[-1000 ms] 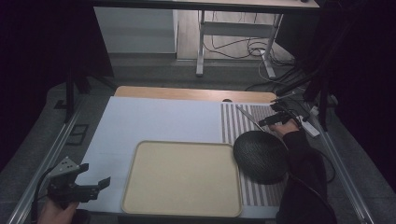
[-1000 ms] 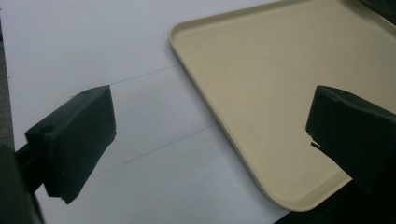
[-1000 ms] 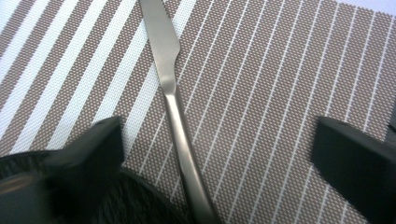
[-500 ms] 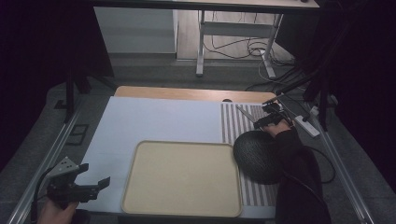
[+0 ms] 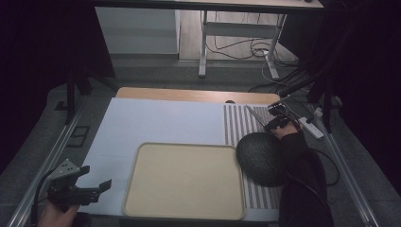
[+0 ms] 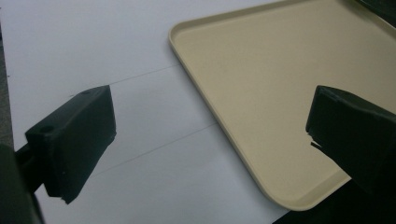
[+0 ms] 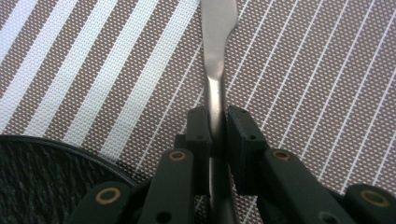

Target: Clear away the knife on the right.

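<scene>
A silver table knife (image 7: 217, 28) lies on the brown-and-white striped placemat (image 7: 317, 70). My right gripper (image 7: 217, 126) has just been closing, and its pads now press on the knife's narrow neck. From above, the knife (image 5: 254, 116) points away from the right gripper (image 5: 276, 124) at the table's right side. A round black plate (image 5: 261, 158) sits just in front of that hand, and its rim (image 7: 42, 172) is beside the jaws. My left gripper (image 5: 97, 177) hovers open at the near left, holding nothing. Its jaws (image 6: 210, 121) straddle the corner of the beige tray (image 6: 261, 79).
The beige tray (image 5: 184, 179) lies bare on the pale blue table cover (image 5: 156, 123). The striped placemat (image 5: 236, 125) is to its right. A wooden strip runs along the far edge, and metal rails flank both sides. Cables and desk legs are on the floor beyond.
The right hand has edged slightly left along the placemat, and its jaws have drawn in onto the knife. The left gripper has stayed in place.
</scene>
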